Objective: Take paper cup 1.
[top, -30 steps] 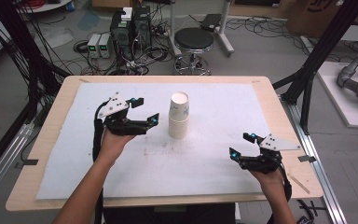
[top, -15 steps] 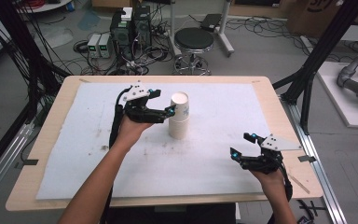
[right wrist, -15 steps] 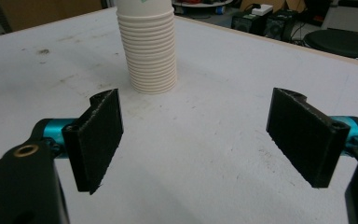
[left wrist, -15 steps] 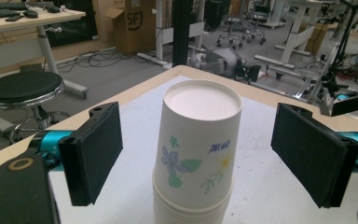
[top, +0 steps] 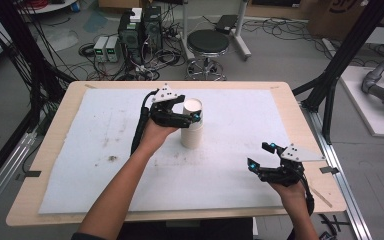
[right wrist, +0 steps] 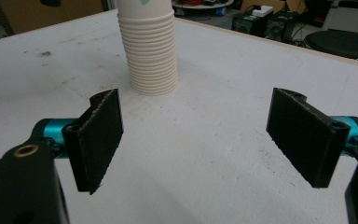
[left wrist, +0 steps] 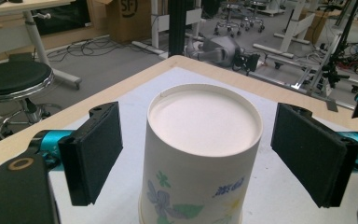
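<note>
High view: cup stack (top: 192,125) stands upside down just above frame centre on the white mat (top: 80,150), table (top: 45,212) under it. Left gripper (top: 194,111) sits at the stack's top, left of centre, jaws spread on either side of the top cup, no clear contact. Right gripper (top: 261,155) is at lower right over the mat, well apart from the stack, jaws spread, nothing between them.

Left gripper view: top cup (left wrist: 200,154) fills the centre, upturned base facing the camera, flower print low on its wall. Black pads (left wrist: 93,151) stand at left and right with a gap to the cup on both sides.

Right gripper view: stack (right wrist: 151,51) at upper centre, ribbed rims piled on the mat. Pads (right wrist: 98,140) wide apart at lower left and lower right, bare mat between.
</note>
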### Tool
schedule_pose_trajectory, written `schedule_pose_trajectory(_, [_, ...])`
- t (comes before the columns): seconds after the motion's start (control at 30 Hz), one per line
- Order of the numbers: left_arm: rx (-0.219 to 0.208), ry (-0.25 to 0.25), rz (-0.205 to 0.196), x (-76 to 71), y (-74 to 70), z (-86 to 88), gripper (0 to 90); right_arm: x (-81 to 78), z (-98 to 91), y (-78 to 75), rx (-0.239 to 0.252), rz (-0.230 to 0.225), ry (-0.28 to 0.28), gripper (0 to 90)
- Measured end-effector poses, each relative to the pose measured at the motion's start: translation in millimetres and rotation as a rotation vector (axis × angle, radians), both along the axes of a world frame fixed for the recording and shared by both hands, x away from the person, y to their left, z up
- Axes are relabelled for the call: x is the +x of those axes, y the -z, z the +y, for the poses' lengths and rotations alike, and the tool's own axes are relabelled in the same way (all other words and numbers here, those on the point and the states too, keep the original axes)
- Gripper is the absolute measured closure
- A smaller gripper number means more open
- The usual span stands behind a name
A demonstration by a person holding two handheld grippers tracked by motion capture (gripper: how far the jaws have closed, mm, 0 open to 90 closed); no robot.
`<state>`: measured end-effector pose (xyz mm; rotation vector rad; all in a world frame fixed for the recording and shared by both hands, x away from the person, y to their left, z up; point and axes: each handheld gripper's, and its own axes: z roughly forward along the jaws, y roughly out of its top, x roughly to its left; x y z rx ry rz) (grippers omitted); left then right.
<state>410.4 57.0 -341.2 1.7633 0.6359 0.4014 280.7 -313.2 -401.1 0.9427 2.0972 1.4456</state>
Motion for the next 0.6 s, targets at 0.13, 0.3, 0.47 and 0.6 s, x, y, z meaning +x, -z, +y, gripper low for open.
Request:
schedule_pose_trajectory(0.13, [0.003,0.0,0.007,3.2,3.4,-3.3,17.1,0.2,-0.5,0.6,-0.002,0.0,-0.001,19.1])
schedule_pose_trajectory(0.3, [0.006,0.005,0.006,6.6,7.2,-5.7,24.3,0.2,-0.5,0.8,0.0,0.003,-0.002,19.1])
schedule_pose_trajectory(0.47, [0.002,0.011,0.002,7.4,7.5,-5.6,28.7,0.3,-1.0,0.9,0.001,0.006,0.001,19.1])
schedule_pose_trajectory(0.6, [0.0,0.035,-0.01,6.5,7.1,-6.0,33.2,0.5,-0.8,1.0,-0.003,0.001,0.0,19.1])
